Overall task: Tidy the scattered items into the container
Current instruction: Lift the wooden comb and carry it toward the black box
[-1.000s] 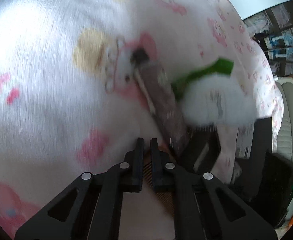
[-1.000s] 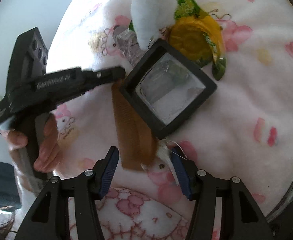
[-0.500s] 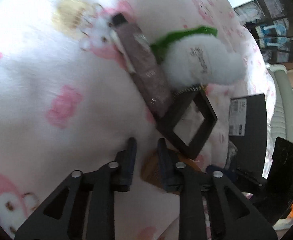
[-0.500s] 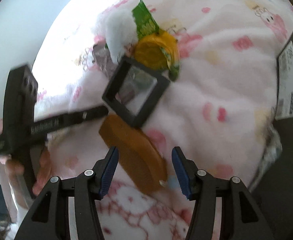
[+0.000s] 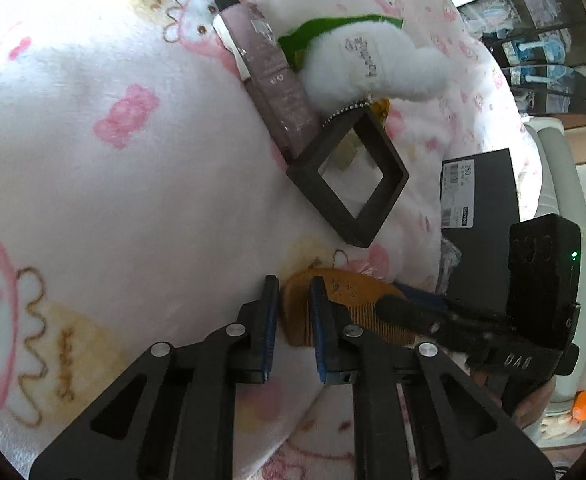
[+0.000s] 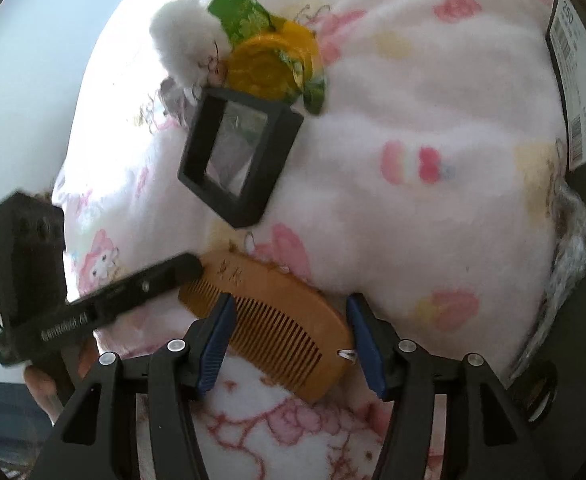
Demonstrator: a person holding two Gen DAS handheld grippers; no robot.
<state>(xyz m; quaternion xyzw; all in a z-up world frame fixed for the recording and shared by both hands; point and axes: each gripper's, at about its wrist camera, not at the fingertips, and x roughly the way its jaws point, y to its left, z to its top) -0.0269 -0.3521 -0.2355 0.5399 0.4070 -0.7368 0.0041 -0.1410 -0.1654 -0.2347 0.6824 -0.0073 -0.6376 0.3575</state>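
My left jaws close on the comb's (image 5: 349, 300) end; my right jaws widen around it. The black box's (image 5: 489, 200) inside is hidden.

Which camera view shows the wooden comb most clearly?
The right wrist view: the wooden comb lies nearly whole there, its teeth and spine clear. In the left wrist view the left gripper and the right gripper cover most of it.

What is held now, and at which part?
The wooden comb: the left gripper, jaws closing, pinches one end; the right gripper, jaws opening, straddles the other.
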